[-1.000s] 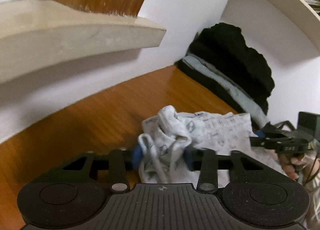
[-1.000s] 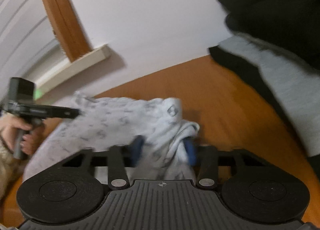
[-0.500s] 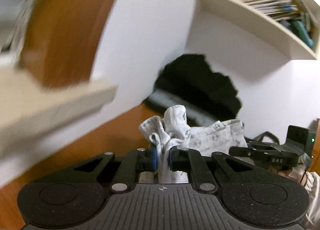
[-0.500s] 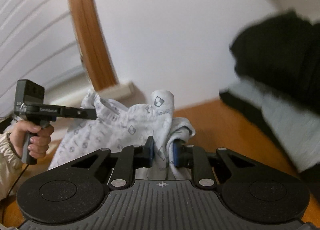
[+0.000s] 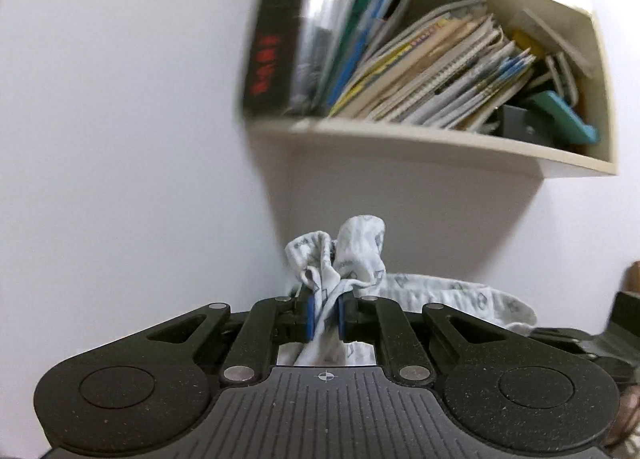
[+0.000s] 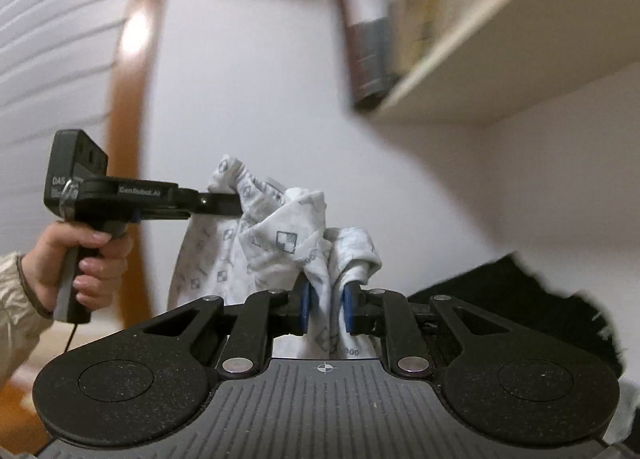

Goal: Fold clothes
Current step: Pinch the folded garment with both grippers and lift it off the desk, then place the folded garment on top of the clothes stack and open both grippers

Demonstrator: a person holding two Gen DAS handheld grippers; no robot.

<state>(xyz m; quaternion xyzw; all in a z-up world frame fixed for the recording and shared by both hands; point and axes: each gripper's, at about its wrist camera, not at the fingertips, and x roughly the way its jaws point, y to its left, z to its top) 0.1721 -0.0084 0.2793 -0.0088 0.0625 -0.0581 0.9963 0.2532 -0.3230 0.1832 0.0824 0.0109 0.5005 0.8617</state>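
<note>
A white garment with small grey printed squares hangs in the air between both grippers. My left gripper is shut on one bunched corner of the garment. My right gripper is shut on another bunched corner. In the right wrist view the left gripper shows from the side, held in a hand, gripping the cloth at upper left. The right gripper's body shows at the right edge of the left wrist view. The garment's lower part is hidden behind the gripper bodies.
A cream wall shelf packed with books and magazines hangs above. A pile of black clothing lies at lower right. A wooden frame and white blinds stand at left. White wall lies behind.
Both grippers closed on the garment's corners and lifted it off the wooden table, tilting upward. The table has left view and the wall shelf has come into view.
</note>
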